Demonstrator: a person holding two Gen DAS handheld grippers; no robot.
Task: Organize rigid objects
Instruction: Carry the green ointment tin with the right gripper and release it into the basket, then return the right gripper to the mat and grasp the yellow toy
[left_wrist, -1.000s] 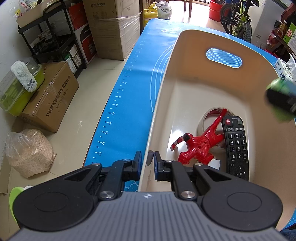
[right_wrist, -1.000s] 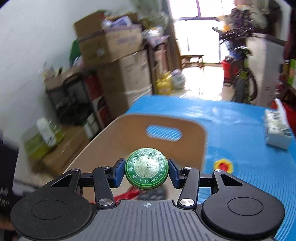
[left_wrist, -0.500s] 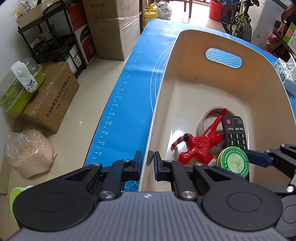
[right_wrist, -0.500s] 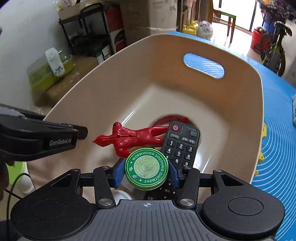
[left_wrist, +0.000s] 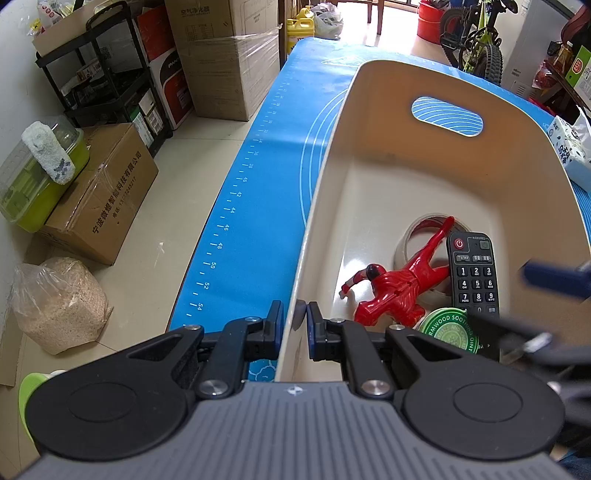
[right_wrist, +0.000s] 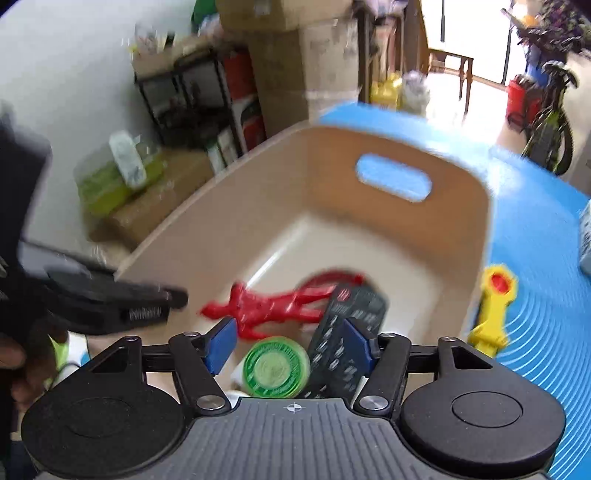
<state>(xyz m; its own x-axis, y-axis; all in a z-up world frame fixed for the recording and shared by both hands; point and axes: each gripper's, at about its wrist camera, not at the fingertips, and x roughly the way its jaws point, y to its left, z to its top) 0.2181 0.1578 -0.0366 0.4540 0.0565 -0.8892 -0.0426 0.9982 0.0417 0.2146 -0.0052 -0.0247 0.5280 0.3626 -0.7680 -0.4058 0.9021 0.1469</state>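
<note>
A beige bin (left_wrist: 369, 155) (right_wrist: 258, 206) stands on the blue mat. In it lie a red action figure (left_wrist: 399, 284) (right_wrist: 273, 302), a black remote (left_wrist: 474, 273) (right_wrist: 351, 325), a tape roll (left_wrist: 417, 229) and a green round ointment tin (left_wrist: 452, 330) (right_wrist: 277, 367). My left gripper (left_wrist: 294, 325) is shut on the bin's near left rim. My right gripper (right_wrist: 291, 345) is open and empty above the tin; it shows blurred at the right of the left wrist view (left_wrist: 546, 314).
A yellow and red toy (right_wrist: 493, 310) lies on the mat right of the bin. A tissue pack (left_wrist: 570, 151) sits at the far right. Boxes (left_wrist: 229, 55), a black shelf (left_wrist: 110, 74) and a grain bag (left_wrist: 59, 302) stand on the floor to the left.
My right gripper carried the green tin into the bin, opened and let it go by the remote, and is pulling back. My left gripper has kept its hold on the rim.
</note>
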